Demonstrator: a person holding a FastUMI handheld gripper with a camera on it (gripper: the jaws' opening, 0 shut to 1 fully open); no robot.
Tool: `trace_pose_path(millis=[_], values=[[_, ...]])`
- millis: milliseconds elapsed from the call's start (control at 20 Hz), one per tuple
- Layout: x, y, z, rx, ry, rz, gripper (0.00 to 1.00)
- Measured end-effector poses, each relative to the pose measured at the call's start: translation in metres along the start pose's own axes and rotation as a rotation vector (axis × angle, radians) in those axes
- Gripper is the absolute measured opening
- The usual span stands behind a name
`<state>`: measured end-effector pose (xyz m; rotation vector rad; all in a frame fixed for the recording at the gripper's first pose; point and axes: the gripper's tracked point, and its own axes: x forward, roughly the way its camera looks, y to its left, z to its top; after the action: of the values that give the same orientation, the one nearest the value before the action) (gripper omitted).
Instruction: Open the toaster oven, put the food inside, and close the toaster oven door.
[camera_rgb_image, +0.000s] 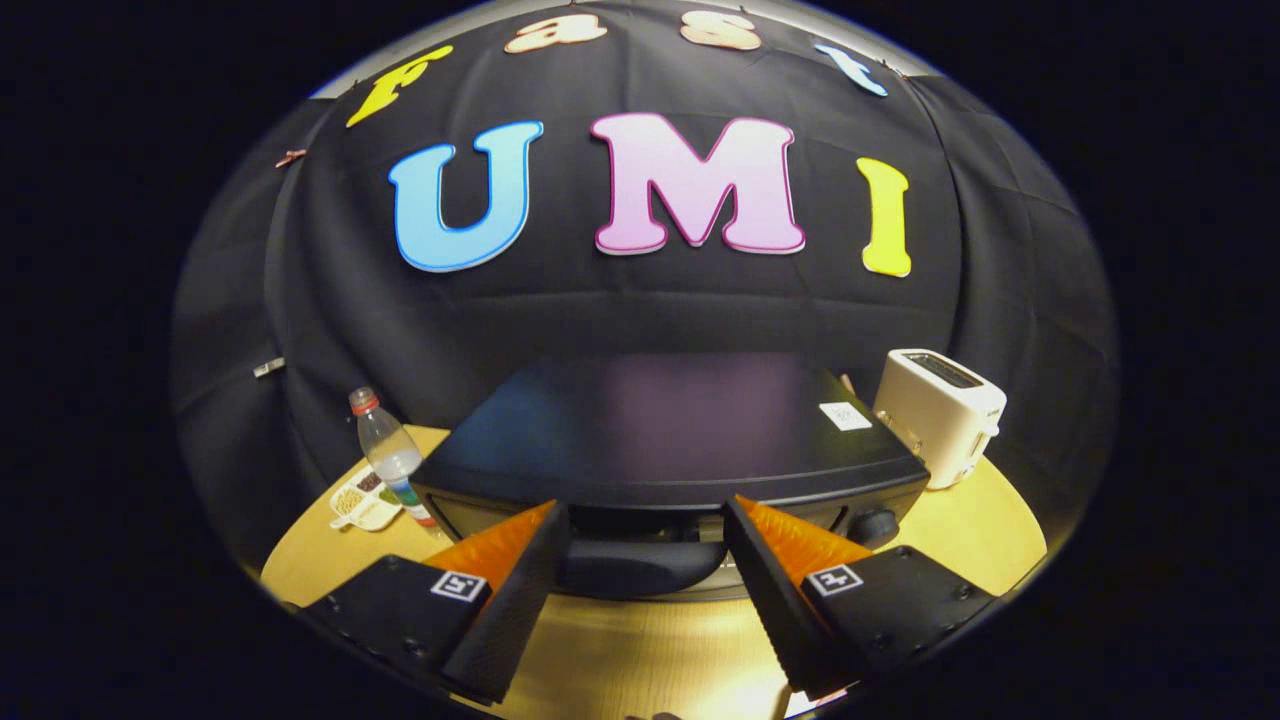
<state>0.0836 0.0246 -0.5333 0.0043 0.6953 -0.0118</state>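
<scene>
- Your gripper (645, 520) sits right at the front of the toaster oven (670, 440), its 2 fingers spread wide apart and clamped on nothing.
- The toaster oven is a dark box in the middle of the table (960, 530); you look slightly down onto its flat top.
- The oven's dark handle (640, 565) lies in the gap between your 2 fingers, across the front of the oven. Whether either fingertip touches it, you cannot tell.
- A round knob (872, 524) shows at the right end of the oven's front, just beyond your right finger.
- A small white sticker (845, 416) lies on the oven's top, near its right rear corner.
- Left of the oven stands a clear plastic bottle (392, 455) with a red cap, upright and just beside the oven's left side.
- A small tray of food (362, 500) lies left of the oven, touching or nearly touching the bottle's base.
- Right of the oven, near its rear corner, stands a white slot toaster (945, 415).
</scene>
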Motion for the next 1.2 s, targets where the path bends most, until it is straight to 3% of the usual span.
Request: trace_pose_path(millis=[450,1000,1200], values=[[-0.019,0.002,-0.017,0.007,0.078,-0.021,1.00],[-0.092,-0.004,-0.120,0.049,0.398,0.029,0.96],[-0.103,-0.014,-0.129,0.051,0.452,0.048,0.96]])
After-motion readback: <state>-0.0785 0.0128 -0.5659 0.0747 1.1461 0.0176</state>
